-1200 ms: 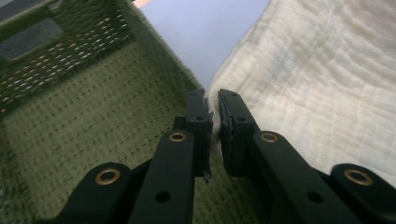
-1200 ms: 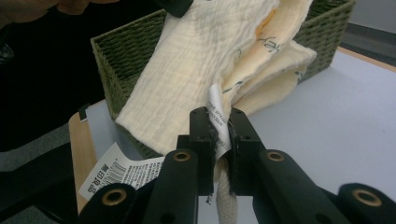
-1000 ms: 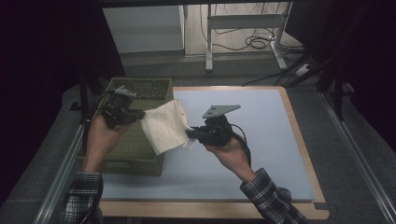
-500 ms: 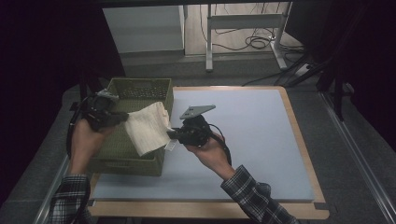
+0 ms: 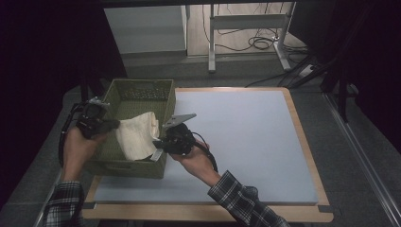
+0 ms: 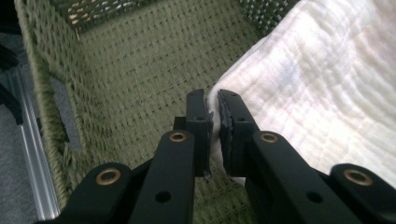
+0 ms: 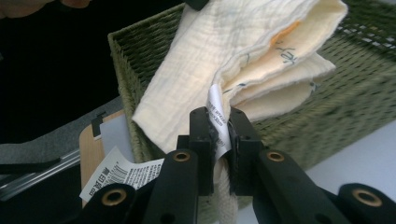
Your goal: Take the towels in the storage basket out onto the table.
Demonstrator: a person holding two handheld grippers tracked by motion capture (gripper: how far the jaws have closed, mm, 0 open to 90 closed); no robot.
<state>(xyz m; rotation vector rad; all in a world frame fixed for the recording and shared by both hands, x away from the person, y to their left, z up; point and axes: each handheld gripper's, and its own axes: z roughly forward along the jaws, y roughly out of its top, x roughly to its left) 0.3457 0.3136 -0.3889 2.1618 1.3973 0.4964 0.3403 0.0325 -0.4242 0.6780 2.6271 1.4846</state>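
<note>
Over the near half of a green woven rectangular basket (image 5: 142,94) at the table's left hangs a cream, crinkled muslin cloth (image 5: 136,136), folded into several layers, with a white printed care label (image 7: 218,122) at one edge and a loose barcode tag (image 7: 122,174) beside it. The left gripper (image 5: 105,124) is clamped on the cloth's left edge, its jaws pinching the fabric above the basket's inside. The right gripper (image 5: 159,142) is clenched on the right edge, with the label caught between its jaws. Stretched between the two, the cloth runs left to right, sagging in the middle, its lower folds drooping toward the basket's near wall.
</note>
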